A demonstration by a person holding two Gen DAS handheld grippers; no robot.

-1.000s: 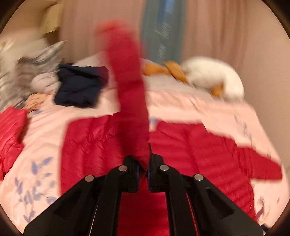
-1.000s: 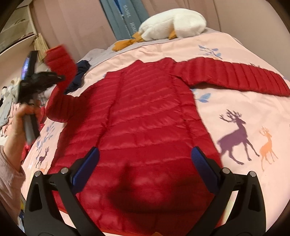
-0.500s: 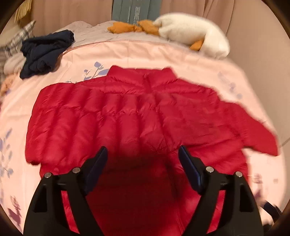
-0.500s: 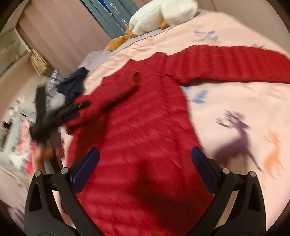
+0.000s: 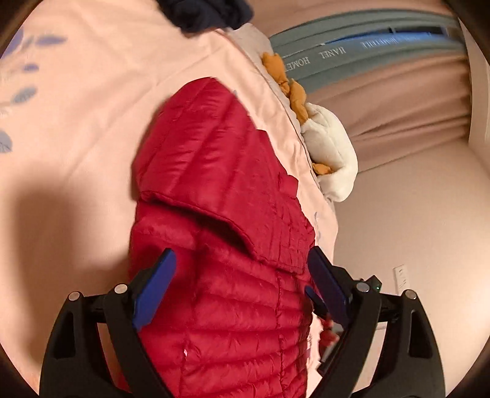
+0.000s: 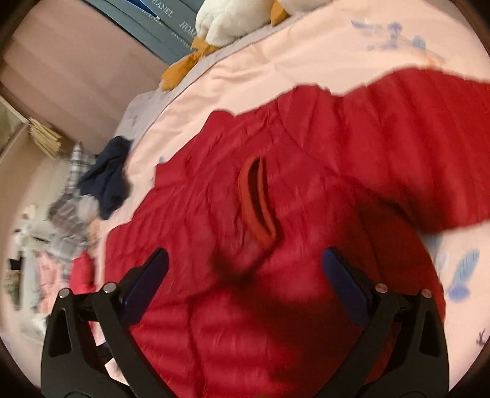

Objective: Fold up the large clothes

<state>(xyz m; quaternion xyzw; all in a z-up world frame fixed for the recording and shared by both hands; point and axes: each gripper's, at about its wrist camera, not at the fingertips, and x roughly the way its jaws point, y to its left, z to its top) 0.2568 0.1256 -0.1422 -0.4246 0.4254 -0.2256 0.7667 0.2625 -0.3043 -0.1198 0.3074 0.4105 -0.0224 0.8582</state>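
Left gripper (image 5: 242,287) jaws were seen wide, opening further, nothing pinched; sleeve (image 6: 260,199) had been released, laid folded across red down jacket (image 5: 220,196). Right gripper (image 6: 245,284) jaws wide, closing slightly, empty. Other sleeve at 2 o'clock judged next. Pink bedspread (image 6: 306,46), plush goose (image 6: 232,18) beyond, 12 o'clock.

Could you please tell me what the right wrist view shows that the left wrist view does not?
Only the right wrist view shows the open cuff of the sleeve folded onto the red jacket, and a plaid garment. Only the left wrist view shows a wall socket. Both show the jacket, white plush goose, navy garment and pink bedspread.
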